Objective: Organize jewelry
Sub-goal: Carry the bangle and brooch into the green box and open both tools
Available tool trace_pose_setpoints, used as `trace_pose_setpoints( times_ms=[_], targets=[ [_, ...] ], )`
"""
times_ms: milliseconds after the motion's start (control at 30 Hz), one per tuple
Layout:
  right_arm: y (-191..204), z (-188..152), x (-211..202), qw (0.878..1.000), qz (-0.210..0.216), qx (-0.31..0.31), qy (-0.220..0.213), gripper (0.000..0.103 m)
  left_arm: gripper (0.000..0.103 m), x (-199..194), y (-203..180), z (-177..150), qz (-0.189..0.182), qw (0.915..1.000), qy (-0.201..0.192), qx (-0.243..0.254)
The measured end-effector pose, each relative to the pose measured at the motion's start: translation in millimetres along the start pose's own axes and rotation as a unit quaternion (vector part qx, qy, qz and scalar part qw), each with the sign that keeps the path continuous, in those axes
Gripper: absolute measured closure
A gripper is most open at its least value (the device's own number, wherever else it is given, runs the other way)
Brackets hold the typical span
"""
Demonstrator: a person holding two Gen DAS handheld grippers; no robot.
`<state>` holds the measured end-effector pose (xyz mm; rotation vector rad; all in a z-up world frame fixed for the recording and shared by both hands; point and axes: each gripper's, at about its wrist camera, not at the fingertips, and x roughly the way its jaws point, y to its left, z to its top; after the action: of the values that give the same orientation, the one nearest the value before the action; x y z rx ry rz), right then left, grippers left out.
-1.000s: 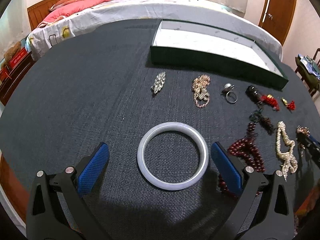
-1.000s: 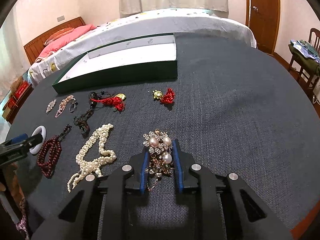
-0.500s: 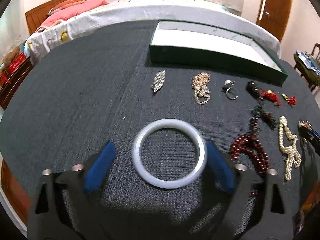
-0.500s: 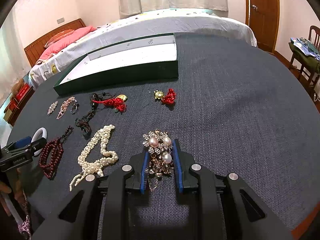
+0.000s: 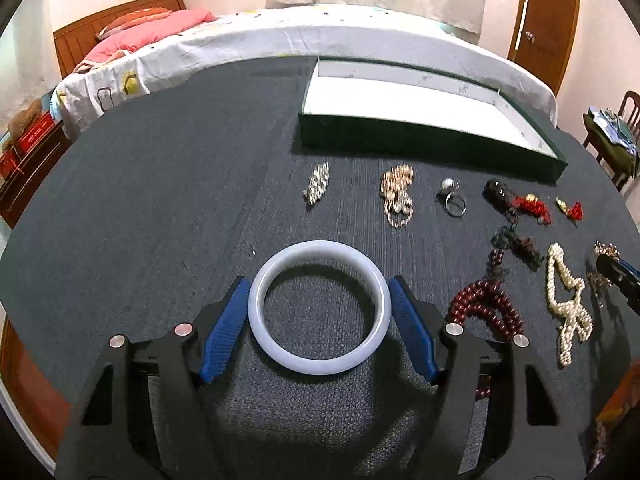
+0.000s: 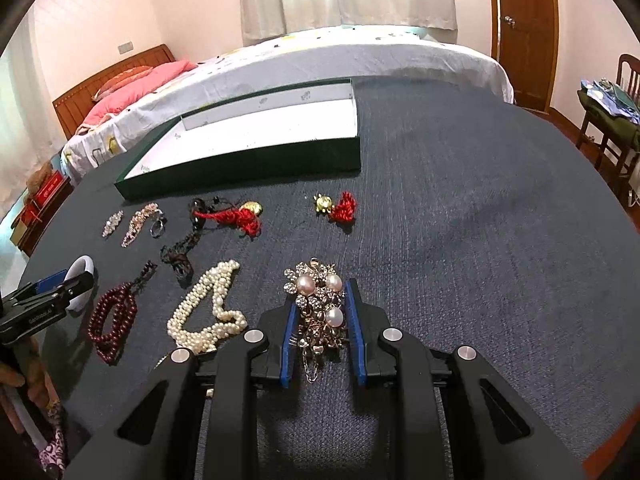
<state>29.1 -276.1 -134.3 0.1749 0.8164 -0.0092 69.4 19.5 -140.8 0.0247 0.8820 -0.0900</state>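
A white jade bangle [image 5: 319, 307] lies on the dark table between the blue pads of my left gripper [image 5: 319, 292], which has closed onto its two sides. It also shows in the right wrist view [image 6: 83, 286]. My right gripper [image 6: 320, 296] is shut on a gold and pearl brooch [image 6: 319, 304] that rests on the table. A green tray with a white lining [image 5: 430, 132] stands at the back; it also shows in the right wrist view [image 6: 248, 160].
Loose jewelry lies in a row in front of the tray: a silver clip [image 5: 317, 186], a gold chain [image 5: 397, 194], a ring [image 5: 454, 200], red tassel charms [image 5: 532, 206], dark red beads [image 5: 484, 308] and a pearl necklace [image 5: 566, 300]. A bed stands behind the table.
My left gripper has moved forward around the bangle and its fingers have closed in from wide open until they meet its sides. My right gripper has stayed shut on the brooch.
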Motion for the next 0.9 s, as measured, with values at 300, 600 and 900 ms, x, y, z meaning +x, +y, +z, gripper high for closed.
trace_pose_setpoints(
  times_ms=[300,600,900],
  targets=[
    [7.1,23.8,-17.9,0.999,0.018,-0.001,-0.032,0.080,0.034,-24.8,-3.5,27.9,-0.009,0.9992,-0.040,-0.006],
    [17.9,67.8,-24.4,0.997,0.036,-0.009,-0.074,0.080,0.034,-30.8,-27.2,72.3,-0.034,0.9969,-0.070,0.010],
    [26.2,132.6,-9.3,0.992,0.039,-0.023,-0.118,0.080,0.034,-13.0,-53.6,140.8,-0.050,0.9915,-0.119,0.018]
  ],
)
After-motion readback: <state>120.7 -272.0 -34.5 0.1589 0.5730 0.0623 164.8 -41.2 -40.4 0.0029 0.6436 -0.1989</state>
